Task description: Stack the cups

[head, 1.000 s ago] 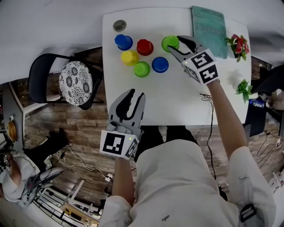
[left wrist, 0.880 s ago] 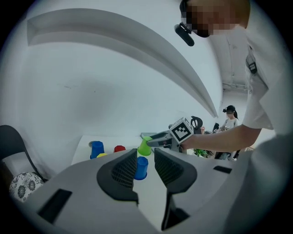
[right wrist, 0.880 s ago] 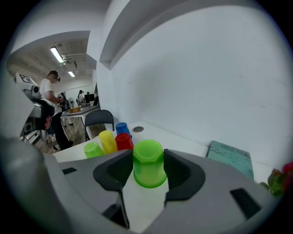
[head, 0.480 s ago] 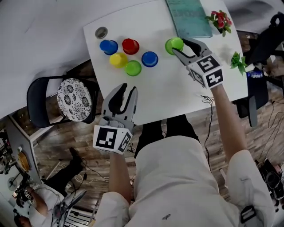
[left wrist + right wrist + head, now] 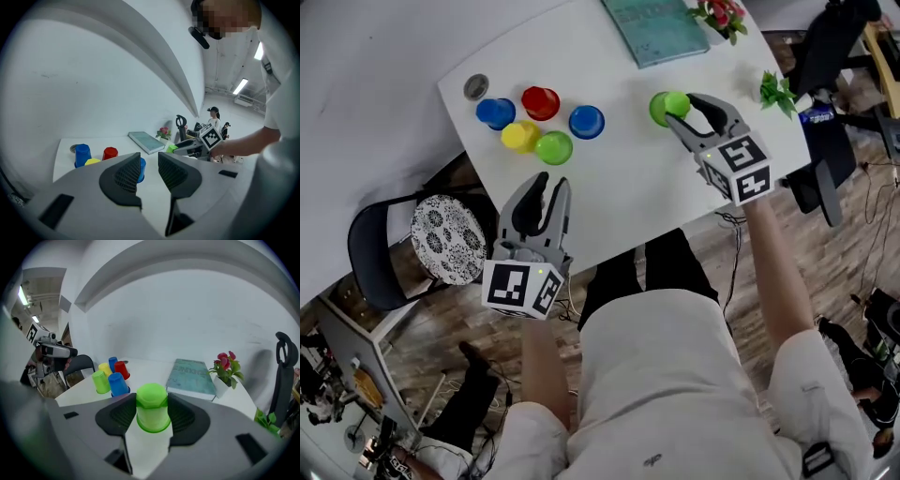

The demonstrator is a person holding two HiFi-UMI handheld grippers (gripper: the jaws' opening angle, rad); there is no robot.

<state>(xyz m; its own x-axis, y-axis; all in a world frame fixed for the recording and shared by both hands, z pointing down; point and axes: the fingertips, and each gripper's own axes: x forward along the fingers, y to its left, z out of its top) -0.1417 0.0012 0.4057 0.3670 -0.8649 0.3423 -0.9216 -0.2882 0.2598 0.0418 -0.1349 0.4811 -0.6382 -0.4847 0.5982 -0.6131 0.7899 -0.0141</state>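
R claw point(image 5: 680, 106) holds a green cup point(image 5: 666, 107). The cup is upside down btwn the claw's 2 sides, & both sides press on it. Can't tell if the cup touches the white counter point(image 5: 619, 187) or hangs just over it.

L claw point(image 5: 548, 185) is open a little, w/ a narrow gap & nothing in it. Its tips are over the near edge of the counter & aim at the other cups.

Those cups stand upside down in a bunch, ahead of the L claw & well off to the left of the R claw. Closest to the L claw's tips is a light green cup point(image 5: 553, 147), w/ a yellow cup point(image 5: 520, 136) just beside it. Past them are a blue cup point(image 5: 586, 121), a red cup point(image 5: 540, 102) & a 2nd blue cup point(image 5: 494, 112). In the left gripper view the blue cup peeks thru the gap, but it's far past the tips.

A small grey round thing point(image 5: 475, 87) lies just past the 2nd blue cup. A teal book point(image 5: 654, 28) lies flat, well past the R claw's tips. A pot of pink flowers point(image 5: 722, 13) is just right of the book. A black chair point(image 5: 441, 239) w/ a spotty seat is left of the L claw.
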